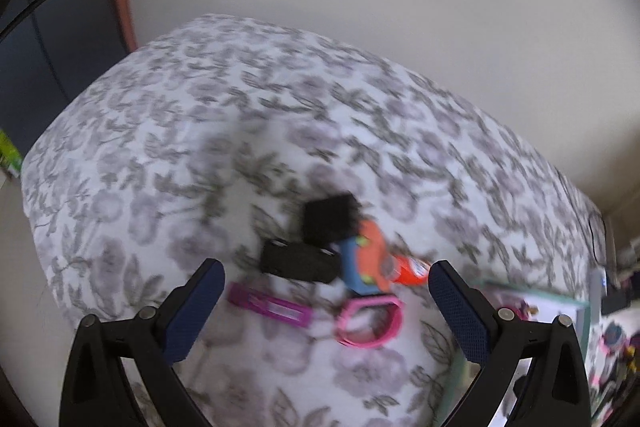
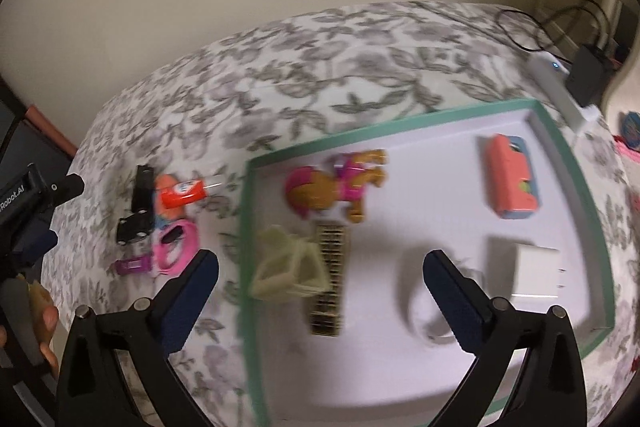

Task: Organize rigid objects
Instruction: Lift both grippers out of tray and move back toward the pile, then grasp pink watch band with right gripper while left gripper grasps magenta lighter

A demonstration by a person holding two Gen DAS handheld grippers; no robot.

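both frames blurred. we see the left tool (image 1: 326, 301) spread wide, empty, hanging over a small pile on the floral bed (image 1: 168, 131). the pile: two black blocks (image 1: 330, 217) touching each other, an orange-blue toy (image 1: 368, 259) just right of them, an orange tube (image 1: 412, 270) beside that, a purple clip (image 1: 270, 305) and a pink band (image 1: 368, 323) nearest the tool. nothing sits between the fingers (image 1: 196, 311).

we see the right tool (image 2: 320, 291) also wide and empty, above the green-rimmed tray (image 2: 400, 125) that lies on the bed to the right of the pile. in the tray: a toy dog (image 2: 336, 183) at the far left part, a pale yellow frame (image 2: 288, 267) leaning on a black-gold strip (image 2: 328, 279), a coral case (image 2: 512, 183) at the far right, a white charger (image 2: 536, 275) near the right wall, and a white blurred thing (image 2: 416, 291) by the right finger; we cannot tell what it is.

from the right view the pile lies left of the tray, apart from its rim. a hand (image 2: 40, 323) with the left handle shows at that view's left edge. cables (image 2: 560, 23) and a black box (image 2: 588, 75) lie at the bed's far right corner.
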